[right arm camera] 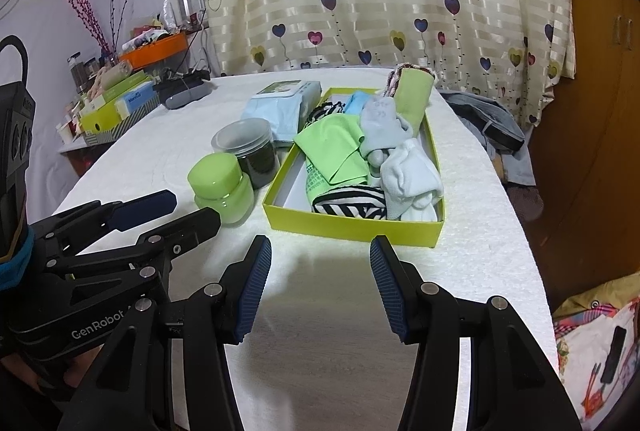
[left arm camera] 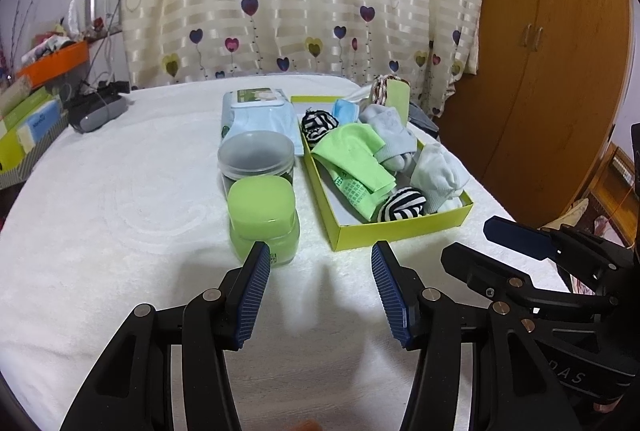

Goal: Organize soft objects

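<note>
Both my grippers are hanging over the near part of the white-covered table [left arm camera: 100, 191], and both are spread wide with nothing between the pads: left gripper [left arm camera: 320, 263] and right gripper [right arm camera: 320, 255].

Count of the soft stuff in the yellow-green box [right arm camera: 352, 229]: two black-and-white striped rolled socks, one at the near end [right arm camera: 352, 207] and one at the far end [left arm camera: 316, 125], one lime green cloth [right arm camera: 336, 147] on top of a green printed packet [left arm camera: 354, 193], one pale blue-grey sock bundle [left arm camera: 390, 131], one white sock bundle [right arm camera: 412, 175], one light blue bit [left arm camera: 346, 110] at the far end, and a light green piece [right arm camera: 416, 95] standing up against the far right corner. All piled loosely, some poking above the rim.

Left of the box sit two jars, a lime green-lidded one [left arm camera: 262, 215] nearest and a clear-lidded dark one [left arm camera: 256, 155] right behind it, then one wipes pack [left arm camera: 256, 111] farther back.

Open room: plenty of bare cover near me and off to the left; the right table edge runs close beside the box.

Writing: "GenRobot" on my left gripper body; the packet's print is too small to read.
</note>
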